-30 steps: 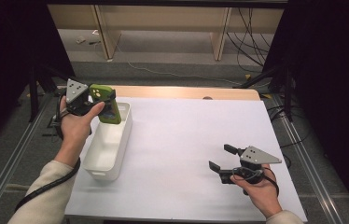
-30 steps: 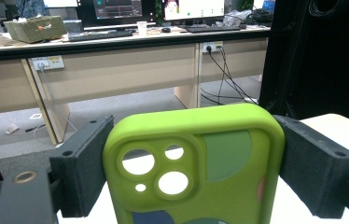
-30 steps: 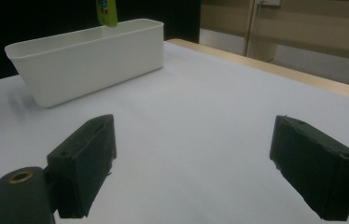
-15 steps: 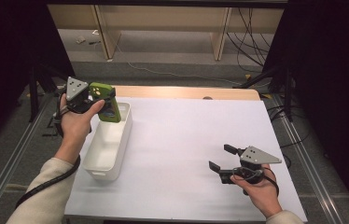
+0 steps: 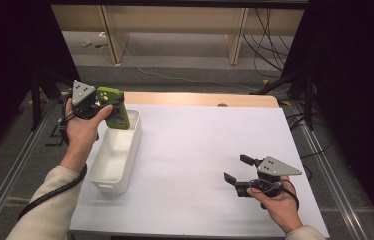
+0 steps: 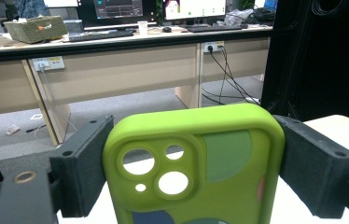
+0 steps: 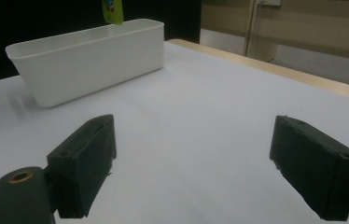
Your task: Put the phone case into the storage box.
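**Green phone case held above a white bin**

A white table [image 5: 195, 150] with a wooden far edge fills the scene. Toward its left side sits a long white plastic bin [image 5: 116, 155], open at the top. Above the bin's far end, the left gripper [image 5: 106, 102] clamps a lime-green phone case [image 5: 115, 109] by its two long sides; the case hangs upright over the bin's rim (its camera cut-outs [image 6: 156, 170] face that gripper's own camera, and both pads press against its edges). Near the table's right front corner, well apart from the bin, the right gripper [image 5: 238, 170] rests low over the bare surface, jaws spread wide with nothing between them.
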Demonstrator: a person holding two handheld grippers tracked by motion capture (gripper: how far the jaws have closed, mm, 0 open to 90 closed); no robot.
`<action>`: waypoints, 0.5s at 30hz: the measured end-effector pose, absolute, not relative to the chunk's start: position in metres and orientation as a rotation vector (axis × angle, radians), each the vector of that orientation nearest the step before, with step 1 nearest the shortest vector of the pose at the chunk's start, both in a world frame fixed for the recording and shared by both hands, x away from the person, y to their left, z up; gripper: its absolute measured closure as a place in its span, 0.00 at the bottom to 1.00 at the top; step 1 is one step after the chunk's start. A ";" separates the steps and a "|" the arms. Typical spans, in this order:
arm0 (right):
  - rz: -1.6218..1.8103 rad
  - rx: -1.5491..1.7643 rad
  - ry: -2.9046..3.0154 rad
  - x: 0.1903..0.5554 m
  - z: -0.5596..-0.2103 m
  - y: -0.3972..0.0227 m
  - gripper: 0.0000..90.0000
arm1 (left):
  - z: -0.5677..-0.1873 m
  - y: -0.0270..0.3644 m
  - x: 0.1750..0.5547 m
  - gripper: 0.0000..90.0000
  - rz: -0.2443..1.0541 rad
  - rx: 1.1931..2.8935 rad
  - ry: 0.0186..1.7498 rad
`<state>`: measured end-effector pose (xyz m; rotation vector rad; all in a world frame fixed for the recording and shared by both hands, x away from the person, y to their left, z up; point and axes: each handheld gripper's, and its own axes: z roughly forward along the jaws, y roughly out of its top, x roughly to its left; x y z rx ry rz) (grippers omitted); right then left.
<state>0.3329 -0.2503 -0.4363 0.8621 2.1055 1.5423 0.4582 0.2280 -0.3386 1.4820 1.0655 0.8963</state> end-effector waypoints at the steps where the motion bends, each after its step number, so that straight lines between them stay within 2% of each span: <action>1: 1.543 0.863 2.106 0.333 -0.436 -0.250 0.17 | -0.339 0.228 0.459 0.18 0.896 1.481 1.066; 15: 1.544 0.862 2.106 0.333 -0.436 -0.250 0.17 | -0.341 0.228 0.464 0.18 0.895 1.484 1.071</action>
